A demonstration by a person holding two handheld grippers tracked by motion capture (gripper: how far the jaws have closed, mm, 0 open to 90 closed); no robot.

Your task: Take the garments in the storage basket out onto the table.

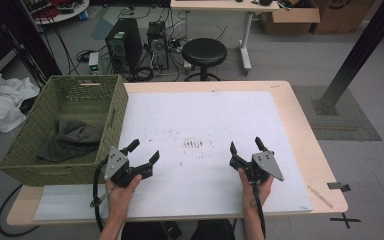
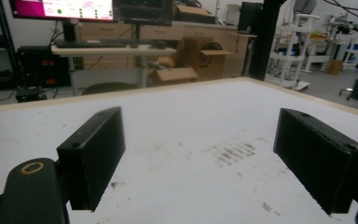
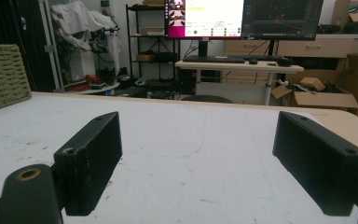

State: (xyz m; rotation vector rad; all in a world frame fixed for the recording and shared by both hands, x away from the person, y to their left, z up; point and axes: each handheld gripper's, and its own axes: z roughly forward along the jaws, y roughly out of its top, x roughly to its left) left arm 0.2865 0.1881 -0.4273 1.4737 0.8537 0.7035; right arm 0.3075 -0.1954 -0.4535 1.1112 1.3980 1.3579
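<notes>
A green woven basket (image 1: 30, 165) stands at the table's left edge with a dark grey cloth (image 1: 71, 138) crumpled inside it. My left gripper (image 1: 144, 151) hovers just right of the basket, jaws spread wide and holding nothing; in the left gripper view the left gripper (image 2: 205, 168) frames bare white mat. My right gripper (image 1: 245, 145) sits over the mat's right half, also open and empty, and in the right gripper view the right gripper (image 3: 200, 163) looks across the white mat (image 3: 177, 140) toward the basket (image 3: 2, 74) at far left.
The white mat (image 1: 200, 120) covers most of the wooden table (image 1: 310, 145) and carries dark smudges (image 1: 192, 144) near its middle. A black stool (image 1: 204, 52), computer towers (image 1: 125, 42) and a desk stand beyond the far edge. White fabric (image 1: 0, 102) lies on the floor at left.
</notes>
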